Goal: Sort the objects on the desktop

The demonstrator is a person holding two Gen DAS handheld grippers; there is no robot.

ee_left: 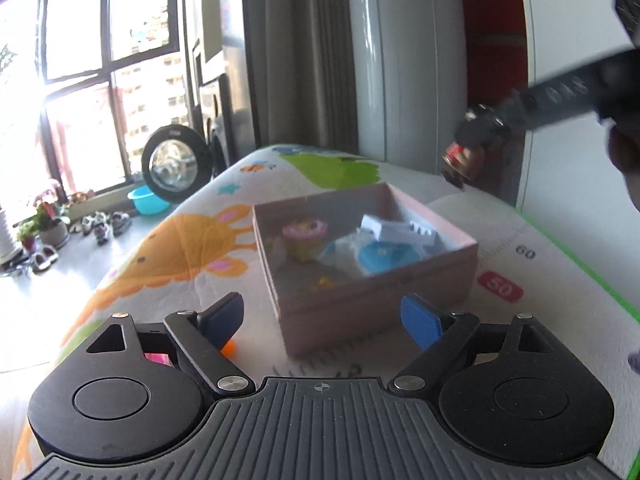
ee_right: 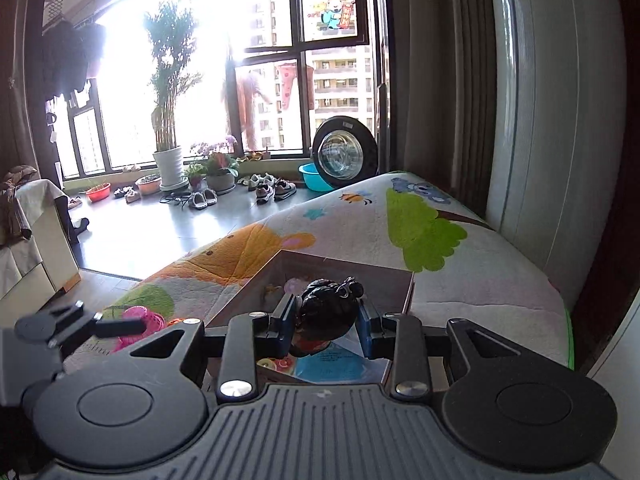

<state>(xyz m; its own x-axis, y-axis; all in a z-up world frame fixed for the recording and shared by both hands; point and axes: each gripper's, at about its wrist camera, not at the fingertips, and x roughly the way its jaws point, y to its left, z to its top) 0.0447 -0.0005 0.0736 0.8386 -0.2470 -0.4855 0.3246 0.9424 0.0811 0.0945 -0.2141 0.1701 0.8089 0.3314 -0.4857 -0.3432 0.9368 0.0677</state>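
Low in the middle of the right wrist view, the right gripper (ee_right: pixel 327 322) is clenched on a small dark figurine (ee_right: pixel 329 307) — glossy, black and lumpy on top, with a reddish band lower down — pinched between the two blue pads (ee_right: pixel 289 326) at about its midline. It hangs above the pink box (ee_right: pixel 394 280), over the near part of the opening, where a blue packet (ee_right: pixel 338 362) and a yellow-and-pink piece (ee_right: pixel 274 364) show beneath it. Seen from the left wrist view, the same figurine (ee_left: pixel 464 158) sits at the upper right of the frame, blurred, clear of the box (ee_left: pixel 372 300) and not touching it. The left gripper (ee_left: pixel 322 314) at the bottom of that frame is spread wide and grips nothing, aimed at the box's near corner; inside the box lie a pink-topped toy (ee_left: pixel 303 236), a white comb-like piece (ee_left: pixel 400 232) and the blue packet (ee_left: pixel 378 256). An orange bit (ee_left: pixel 230 347) and something pink (ee_left: pixel 154 358) peek out beside the left pad on the cartoon-printed mat (ee_left: pixel 176 264). The figurine looks hard, light and smooth, so it would likely slip or twist if squeezed on its rounded top — the flatter sides around the waist seem the safer place to hold. Being rigid and possibly brittle, it is probably better lowered close to the contents before letting go than dropped from height.
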